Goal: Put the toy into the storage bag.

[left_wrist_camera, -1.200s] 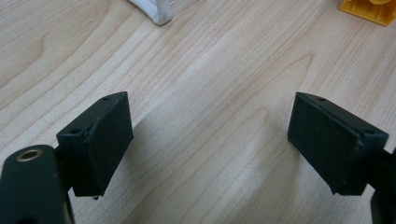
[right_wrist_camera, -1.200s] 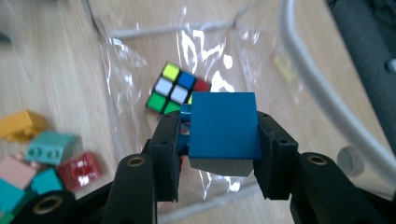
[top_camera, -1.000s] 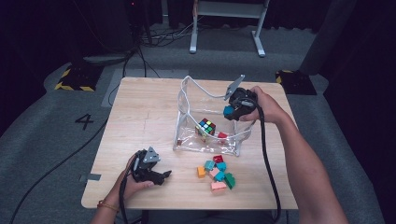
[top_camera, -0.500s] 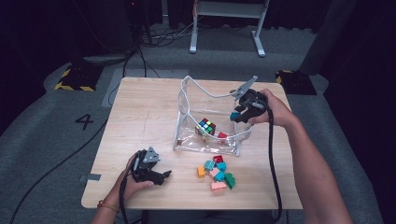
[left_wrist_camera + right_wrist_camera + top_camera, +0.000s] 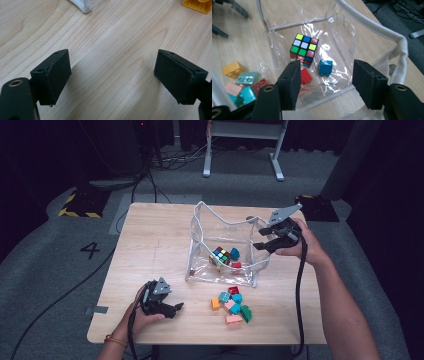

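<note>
So everything here sits around the clear plastic pouch with white piped edges (image 5: 225, 247), standing open in the middle of the light wooden tabletop (image 5: 150, 240). Inside it, on the pouch floor, there's a multicoloured puzzle cube (image 5: 304, 49), with a small blue building brick (image 5: 325, 67) and a small red building brick (image 5: 306, 75) just beside the cube, on its near side in the right gripper view.

The right gripper (image 5: 261, 243) hovers over the pouch's right-hand rim, tilted in toward the inside. Its jaws are spread apart with nothing between them; the blue brick shows through the gap, well below.

Just outside the pouch's near wall lies a loose heap of small bricks (image 5: 231, 304): orange, teal, pink, red and green, bunched up and touching each other.

The left gripper (image 5: 176, 307) is on the near-left side of the pouch, well apart from it and left of the heap, resting low on the tabletop. Its jaws are wide open too, bare wood between them, with a yellow-orange brick (image 5: 197, 5) and a pouch corner (image 5: 83, 6) farther off.
</note>
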The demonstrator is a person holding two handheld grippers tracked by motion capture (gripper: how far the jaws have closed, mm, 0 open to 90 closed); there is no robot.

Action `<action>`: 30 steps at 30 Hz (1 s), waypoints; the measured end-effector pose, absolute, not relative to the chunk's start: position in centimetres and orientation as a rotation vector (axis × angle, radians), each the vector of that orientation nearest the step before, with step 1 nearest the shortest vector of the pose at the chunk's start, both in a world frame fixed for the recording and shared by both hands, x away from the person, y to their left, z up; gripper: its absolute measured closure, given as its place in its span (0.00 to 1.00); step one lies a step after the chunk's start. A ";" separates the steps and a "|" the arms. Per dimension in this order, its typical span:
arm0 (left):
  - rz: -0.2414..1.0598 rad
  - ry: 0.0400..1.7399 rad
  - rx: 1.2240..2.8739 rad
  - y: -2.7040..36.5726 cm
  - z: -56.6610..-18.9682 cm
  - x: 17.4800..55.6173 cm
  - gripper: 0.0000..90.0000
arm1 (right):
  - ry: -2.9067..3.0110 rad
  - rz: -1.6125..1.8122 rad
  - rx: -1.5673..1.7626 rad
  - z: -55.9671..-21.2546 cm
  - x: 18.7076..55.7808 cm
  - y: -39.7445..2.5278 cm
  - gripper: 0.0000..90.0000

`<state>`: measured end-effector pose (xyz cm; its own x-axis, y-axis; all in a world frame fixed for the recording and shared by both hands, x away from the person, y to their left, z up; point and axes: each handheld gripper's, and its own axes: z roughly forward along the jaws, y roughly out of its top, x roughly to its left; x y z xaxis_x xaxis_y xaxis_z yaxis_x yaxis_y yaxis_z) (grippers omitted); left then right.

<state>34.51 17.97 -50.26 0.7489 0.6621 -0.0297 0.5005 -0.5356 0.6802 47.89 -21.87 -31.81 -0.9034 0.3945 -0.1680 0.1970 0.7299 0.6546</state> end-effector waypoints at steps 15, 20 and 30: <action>0.302 0.869 2.253 18.0 -50.3 34.5 0.16 | 2.466 1.176 0.480 -31.0 43.3 -24.8 0.43; 0.302 0.868 2.253 18.0 -50.3 34.5 0.16 | 2.434 1.214 0.475 -31.4 41.4 -25.6 0.42; 0.302 0.868 2.253 18.0 -50.3 34.5 0.16 | 2.428 1.311 0.433 -33.2 37.6 -27.1 0.43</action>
